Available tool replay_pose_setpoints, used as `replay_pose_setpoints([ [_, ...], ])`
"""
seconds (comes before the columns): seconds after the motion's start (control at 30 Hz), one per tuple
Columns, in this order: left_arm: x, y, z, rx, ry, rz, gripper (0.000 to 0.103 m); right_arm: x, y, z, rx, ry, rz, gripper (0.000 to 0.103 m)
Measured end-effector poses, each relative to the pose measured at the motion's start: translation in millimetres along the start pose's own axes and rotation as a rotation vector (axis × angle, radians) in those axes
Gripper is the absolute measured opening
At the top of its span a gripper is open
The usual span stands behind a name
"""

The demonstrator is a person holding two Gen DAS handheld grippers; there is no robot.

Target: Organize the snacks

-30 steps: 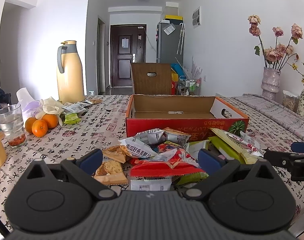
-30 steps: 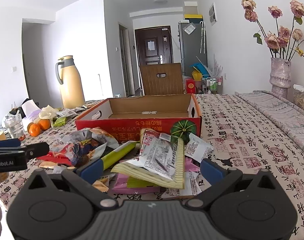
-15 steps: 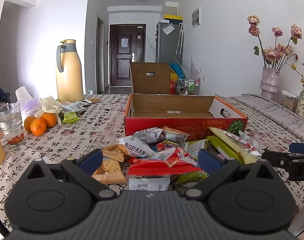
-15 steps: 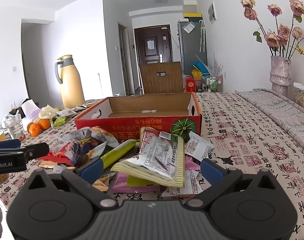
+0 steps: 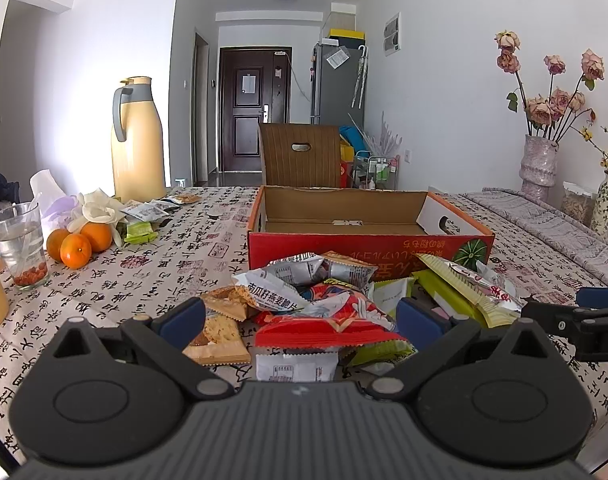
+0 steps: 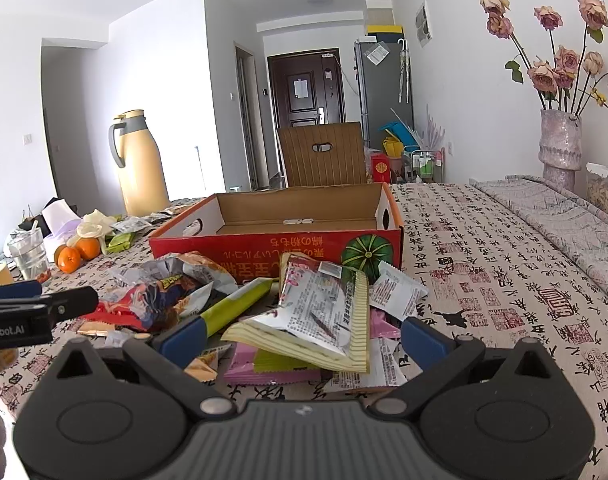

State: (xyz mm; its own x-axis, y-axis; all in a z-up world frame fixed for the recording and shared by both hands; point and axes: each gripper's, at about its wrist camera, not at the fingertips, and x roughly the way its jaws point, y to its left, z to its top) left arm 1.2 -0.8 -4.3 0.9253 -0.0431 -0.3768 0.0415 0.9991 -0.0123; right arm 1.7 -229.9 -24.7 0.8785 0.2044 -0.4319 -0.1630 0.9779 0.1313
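A pile of snack packets lies on the table before an open red cardboard box point(image 5: 368, 246), also in the right wrist view point(image 6: 271, 244). My left gripper point(image 5: 301, 322) is open, its jaws either side of a red packet point(image 5: 328, 326), with a cracker packet point(image 5: 219, 334) at the left finger. My right gripper point(image 6: 301, 334) is open around a clear-and-yellow striped packet point(image 6: 324, 312) on pink packets point(image 6: 271, 368). A green stick packet point(image 6: 235, 308) lies beside it. The box is empty inside.
A yellow thermos point(image 5: 137, 144), oranges point(image 5: 77, 242), a glass point(image 5: 19, 250) and loose wrappers stand at the left. Flower vases point(image 5: 538, 166) stand at the right edge. A brown chair point(image 5: 301, 156) is behind the box. The patterned tablecloth point(image 6: 504, 272) covers the table.
Both grippers have shifted only slightly over the pile; the view barely changes. The jaws stay open and nothing has been picked up.
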Motion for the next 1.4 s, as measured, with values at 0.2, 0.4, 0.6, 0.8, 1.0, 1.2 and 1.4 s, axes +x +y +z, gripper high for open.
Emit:
replay_pose_setpoints([
  [0.2,0,0,0,0.000,0.000,0.000,0.103,0,0,-1,0.001,0.001,0.000,0.103],
  [0.4,1,1,-1,-0.004,0.002,0.000,0.103,0,0,-1,0.001,0.002,0.001,0.103],
  [0.6,1,0,-1,-0.005,0.003,0.000,0.103,0,0,-1,0.001,0.003,0.001,0.103],
  [0.8,1,0,-3,-0.006,0.004,-0.004,0.103,3,2,-2,0.002,0.008,0.004,0.103],
  [1.0,3,0,0,-0.016,0.002,-0.003,0.103,5,3,2,0.003,0.006,0.006,0.103],
  [1.2,8,0,6,-0.021,0.002,0.001,0.103,14,2,12,0.018,0.023,-0.001,0.103],
  [1.4,14,1,10,-0.025,0.008,0.004,0.103,32,-1,19,0.016,0.063,0.003,0.103],
])
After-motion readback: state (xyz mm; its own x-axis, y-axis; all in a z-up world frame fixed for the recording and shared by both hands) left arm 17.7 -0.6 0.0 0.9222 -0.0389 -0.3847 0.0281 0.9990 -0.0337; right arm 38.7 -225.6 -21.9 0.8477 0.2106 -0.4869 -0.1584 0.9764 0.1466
